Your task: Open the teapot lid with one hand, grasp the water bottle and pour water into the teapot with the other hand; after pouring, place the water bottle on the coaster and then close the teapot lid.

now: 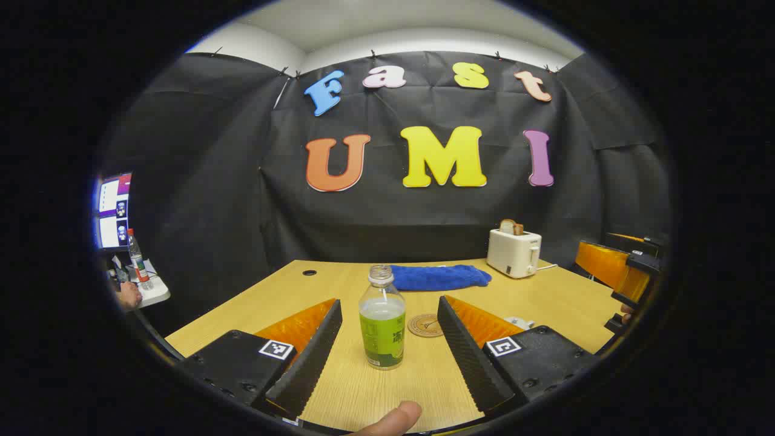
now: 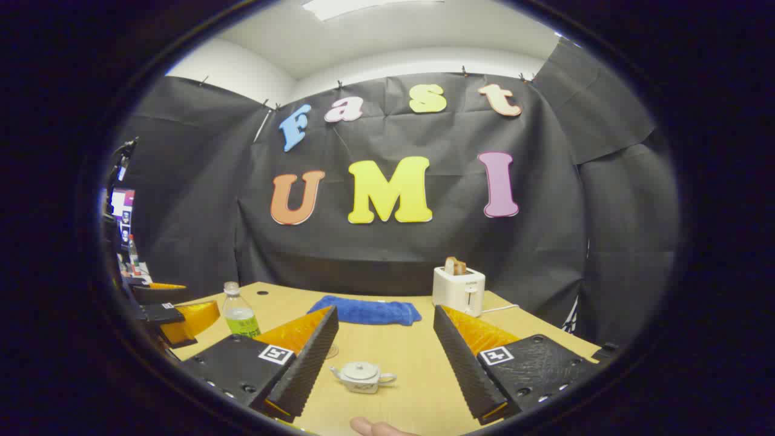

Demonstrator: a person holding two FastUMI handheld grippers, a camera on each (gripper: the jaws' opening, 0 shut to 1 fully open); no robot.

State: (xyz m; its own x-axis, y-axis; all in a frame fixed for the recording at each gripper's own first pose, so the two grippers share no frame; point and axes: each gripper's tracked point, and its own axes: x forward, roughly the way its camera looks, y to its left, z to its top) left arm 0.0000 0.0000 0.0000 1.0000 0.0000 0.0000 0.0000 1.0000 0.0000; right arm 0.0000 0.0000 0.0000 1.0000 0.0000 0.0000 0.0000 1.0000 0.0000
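A capless clear water bottle (image 1: 382, 321) with a green label stands upright on the wooden table, just ahead of and between the fingers of my open left gripper (image 1: 387, 357), untouched. Behind it and slightly right lies a round coaster (image 1: 425, 325). In the right gripper view a small white teapot (image 2: 362, 376) with its lid on sits between the fingers of my open right gripper (image 2: 381, 357), nothing pressing on it. The bottle (image 2: 239, 318) appears there at the left, with the left gripper (image 2: 175, 318) beside it. The right gripper (image 1: 629, 275) shows at the right edge of the left gripper view.
A blue towel (image 1: 439, 277) lies at the back of the table (image 1: 339, 393), with a white toaster (image 1: 513, 252) holding toast to its right. A side desk with a screen and a bottle (image 1: 138, 260) stands off to the left. A fingertip (image 1: 393, 419) shows at the bottom.
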